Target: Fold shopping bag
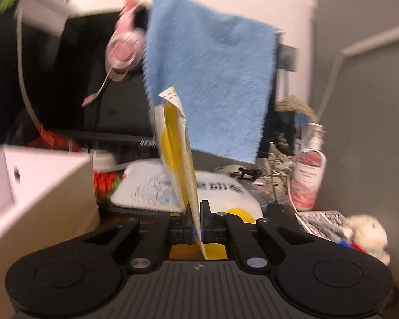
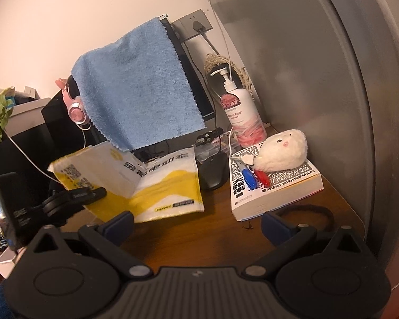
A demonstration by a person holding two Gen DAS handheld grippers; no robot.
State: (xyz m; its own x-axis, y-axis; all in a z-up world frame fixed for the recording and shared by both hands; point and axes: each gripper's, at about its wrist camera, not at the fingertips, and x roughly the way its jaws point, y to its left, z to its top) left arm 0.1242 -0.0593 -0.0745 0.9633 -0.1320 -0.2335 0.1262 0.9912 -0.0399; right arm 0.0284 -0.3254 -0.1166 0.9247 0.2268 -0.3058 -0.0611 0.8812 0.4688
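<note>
At the left edge of the desk [image 2: 188,236], the left gripper [image 1: 196,223] has its jaws pinched on the shopping bag [image 2: 135,180], a white and yellow bag with black printing. In the left wrist view the held flap stands up on edge between the blue pads. In the right wrist view that left half is lifted off the wood while the right half lies flat, with a crease between them. The bag sits toward the back left of the desk, in front of a dark monitor [image 2: 191,79] that has a blue towel [image 2: 135,85] draped over it. Pink headphones [image 2: 75,109] hang just left of the towel. Just right of the bag lies a black mouse [image 2: 212,170]. Next comes a thick book [image 2: 274,188] near the right edge, with a white plush toy [image 2: 282,148] and red and blue markers on top. Behind the book stands a pump bottle [image 2: 242,109]. The right gripper [image 2: 196,226] hovers over the bare front of the desk, jaws spread wide and holding nothing.
</note>
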